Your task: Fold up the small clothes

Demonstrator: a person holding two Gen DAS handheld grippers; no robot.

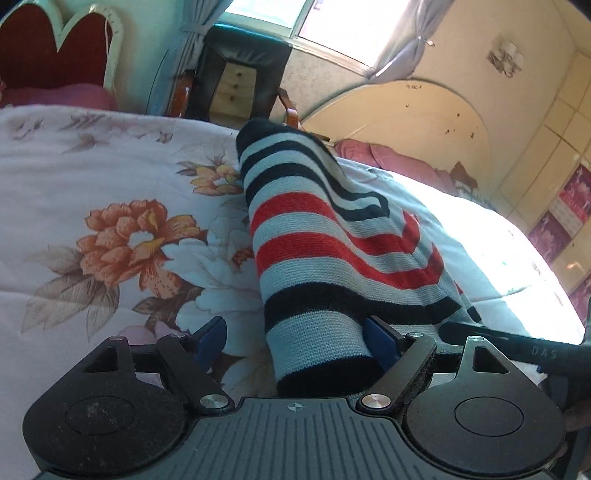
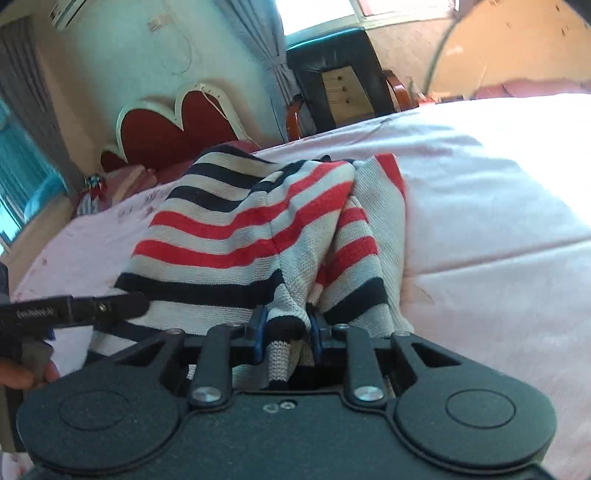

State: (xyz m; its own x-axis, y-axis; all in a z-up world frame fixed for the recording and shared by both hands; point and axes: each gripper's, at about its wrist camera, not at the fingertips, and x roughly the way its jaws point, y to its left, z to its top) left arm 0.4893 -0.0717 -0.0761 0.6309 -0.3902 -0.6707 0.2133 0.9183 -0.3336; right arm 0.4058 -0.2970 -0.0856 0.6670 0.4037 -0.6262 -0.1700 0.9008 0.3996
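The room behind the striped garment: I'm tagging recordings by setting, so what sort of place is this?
Most likely a home bedroom: a floral quilt covers a bed, a red heart-shaped headboard stands by the wall, and a curtained window sits behind.

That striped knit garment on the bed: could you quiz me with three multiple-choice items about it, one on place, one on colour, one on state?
1. Where does the striped knit garment lie?
A. on a floral quilt
B. on a wooden floor
C. in a basket

2. Which stripe colours does it have?
A. green and yellow
B. red, navy and pale grey
C. all black

3. How does the right tool stand?
A. wide open, nothing near it
B. closed on a bunch of the knit
C. holding a hanger

Answers:
1 A, the floral quilt shows beneath and beside it.
2 B, those bands run across it in both views.
3 B, the blue pads pinch bunched fabric, while the left tool is spread wide around a fold.
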